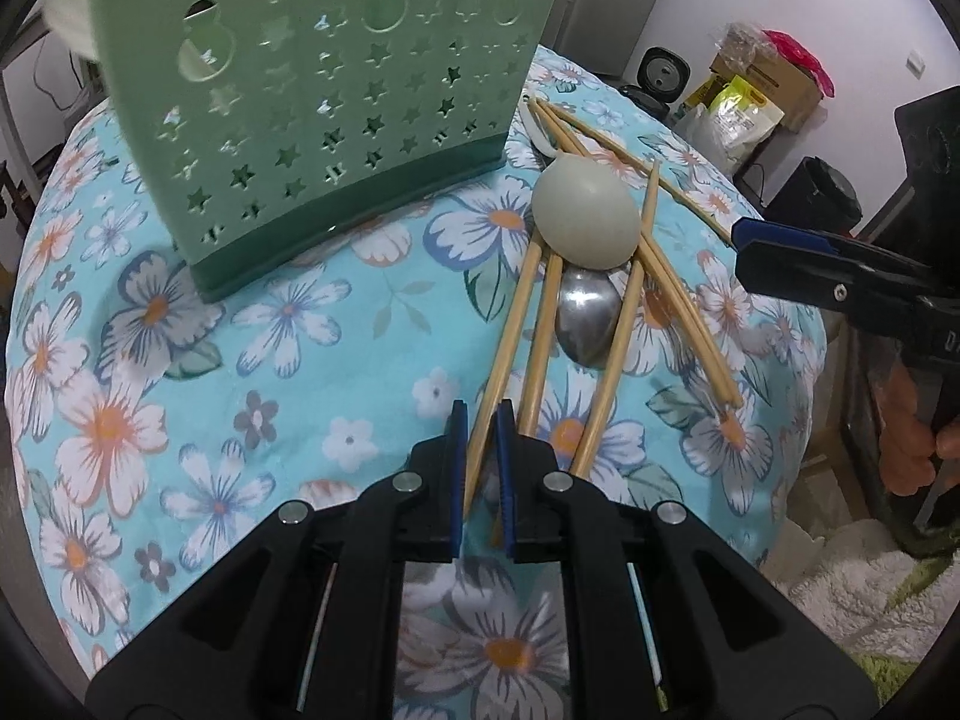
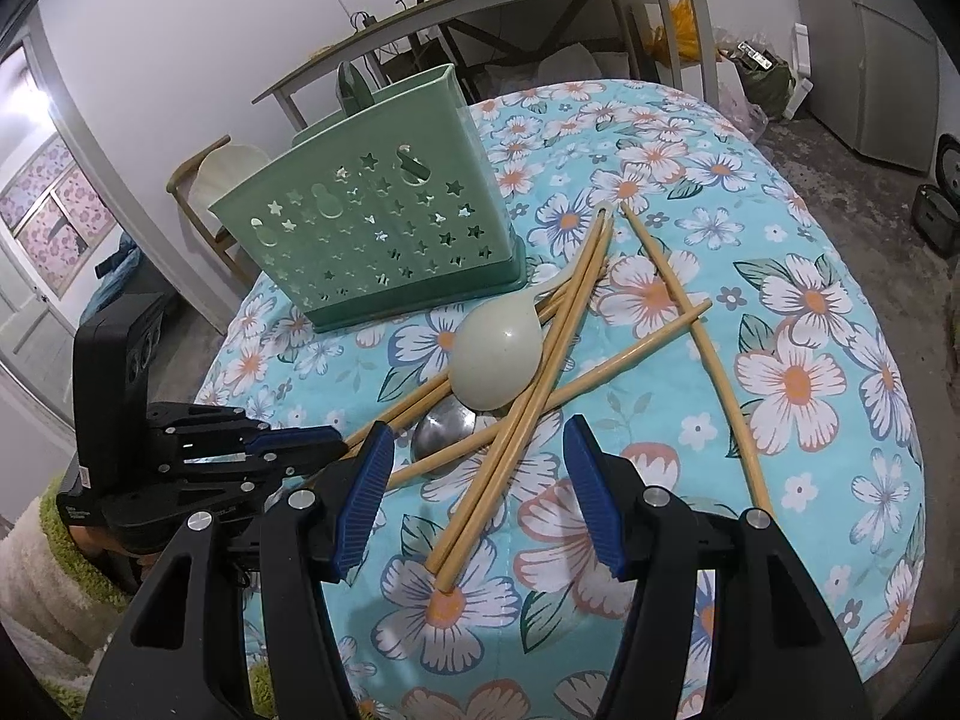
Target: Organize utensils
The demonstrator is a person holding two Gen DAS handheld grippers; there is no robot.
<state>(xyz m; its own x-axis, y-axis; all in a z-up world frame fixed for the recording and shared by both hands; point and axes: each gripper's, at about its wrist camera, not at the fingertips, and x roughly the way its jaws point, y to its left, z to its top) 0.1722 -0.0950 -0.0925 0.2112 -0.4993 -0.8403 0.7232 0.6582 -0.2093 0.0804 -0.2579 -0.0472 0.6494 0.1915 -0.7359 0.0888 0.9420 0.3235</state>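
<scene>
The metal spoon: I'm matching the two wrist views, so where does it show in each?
Left wrist view: metal spoon right of centre, under the chopsticks, below the cream spoon.
Right wrist view: its bowl low, left of centre, under crossed chopsticks.
Shared landmark: green utensil holder.

Floral tablecloth, desk (fridge, perhaps).

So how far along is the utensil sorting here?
Barely begun. The green holder shows no utensils inside. In hand: the left claw is shut on one chopstick. Left: the other chopsticks, pale spoon and metal spoon; right claw open.
</scene>
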